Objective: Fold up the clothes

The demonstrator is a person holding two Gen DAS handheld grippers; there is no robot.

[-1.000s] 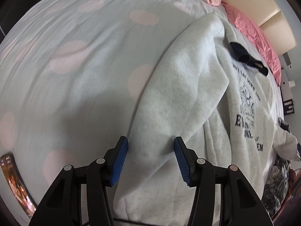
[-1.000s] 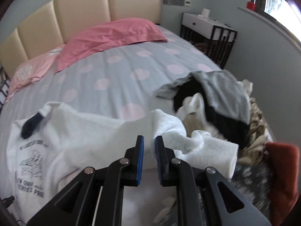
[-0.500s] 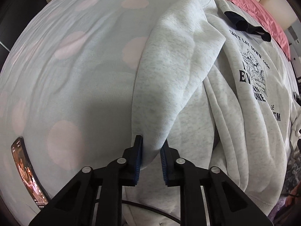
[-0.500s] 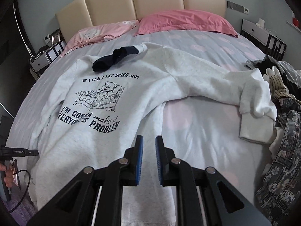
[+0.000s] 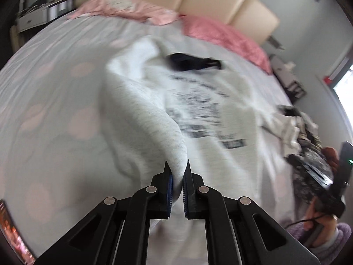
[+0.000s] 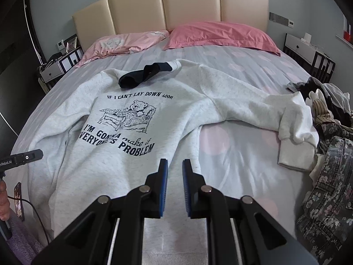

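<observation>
My left gripper point(image 5: 176, 172) is clamped on the sweatshirt point(image 6: 132, 132) sleeve, pretty blurry there though. Right gripper point(image 6: 175, 170) hovers over its hem, jaws slightly apart, nothing between. Sweatshirt's spread across the bed point(image 6: 231, 159).

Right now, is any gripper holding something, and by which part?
The left gripper pinches the sweatshirt by its sleeve. The right gripper holds nothing.

Grey walls point(image 6: 308, 4), cream padded headboard point(image 6: 189, 2), spotted bed point(image 6: 231, 154), white nightstands point(image 6: 302, 48).
</observation>
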